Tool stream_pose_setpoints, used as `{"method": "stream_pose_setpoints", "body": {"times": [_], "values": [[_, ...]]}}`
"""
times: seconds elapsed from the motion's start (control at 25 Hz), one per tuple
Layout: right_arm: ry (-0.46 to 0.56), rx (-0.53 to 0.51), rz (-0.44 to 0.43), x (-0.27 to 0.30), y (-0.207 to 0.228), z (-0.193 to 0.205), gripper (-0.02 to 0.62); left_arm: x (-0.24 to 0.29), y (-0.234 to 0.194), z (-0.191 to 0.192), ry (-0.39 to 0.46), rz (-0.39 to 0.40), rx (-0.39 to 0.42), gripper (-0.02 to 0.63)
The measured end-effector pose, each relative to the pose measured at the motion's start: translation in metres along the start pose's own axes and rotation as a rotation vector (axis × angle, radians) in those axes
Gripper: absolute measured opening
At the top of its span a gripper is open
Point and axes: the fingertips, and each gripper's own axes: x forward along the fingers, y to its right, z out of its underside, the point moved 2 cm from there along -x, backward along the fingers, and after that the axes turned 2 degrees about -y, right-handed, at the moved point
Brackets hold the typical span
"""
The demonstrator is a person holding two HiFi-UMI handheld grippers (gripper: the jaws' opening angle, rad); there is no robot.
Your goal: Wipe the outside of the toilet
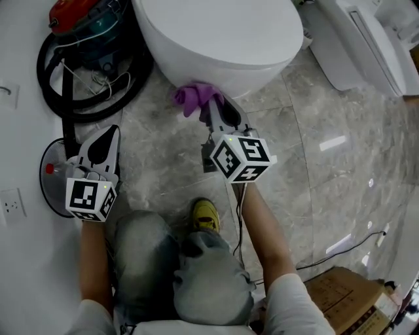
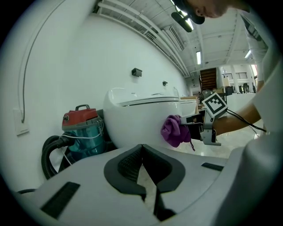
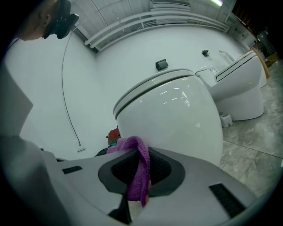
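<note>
A white toilet [image 1: 216, 36] with its lid down fills the top of the head view. My right gripper [image 1: 208, 108] is shut on a purple cloth [image 1: 194, 98], which it holds against the lower front of the bowl [image 3: 177, 119]. In the right gripper view the cloth [image 3: 139, 170] hangs down between the jaws. The left gripper view shows the cloth [image 2: 174, 130] bunched against the bowl [image 2: 141, 121]. My left gripper [image 1: 105, 141] is shut with nothing in it, held low at the left, apart from the toilet.
A red and teal vacuum cleaner [image 1: 85, 19] with a black hose [image 1: 49, 78] stands left of the toilet by the wall. A second toilet [image 1: 366, 39] is at the top right. A cardboard box [image 1: 350, 301] and a cable [image 1: 340, 252] lie on the grey marble floor.
</note>
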Motion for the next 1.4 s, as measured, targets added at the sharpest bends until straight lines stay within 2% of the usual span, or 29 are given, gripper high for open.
{"method": "stream_pose_setpoints", "body": {"times": [0.4, 0.92, 1.04, 1.24, 1.4], "values": [[0.028, 0.009, 0.061, -0.027, 0.040, -0.015, 0.058, 0.017, 0.017, -0.002, -0.003, 0.047, 0.015, 0.012], [0.055, 0.055, 0.166, -0.039, 0.098, -0.026, 0.061, 0.029, 0.019, 0.002, -0.027, 0.067, 0.026, 0.012], [0.058, 0.073, 0.247, -0.040, 0.119, -0.025, 0.061, 0.029, 0.019, 0.004, -0.030, 0.067, 0.028, 0.012], [0.052, 0.080, 0.468, -0.048, 0.166, -0.028, 0.060, 0.028, 0.018, 0.004, -0.030, 0.065, 0.031, 0.012], [0.083, 0.047, 0.492, -0.066, 0.174, -0.040, 0.058, 0.026, 0.015, 0.001, -0.025, 0.061, 0.029, 0.012]]}}
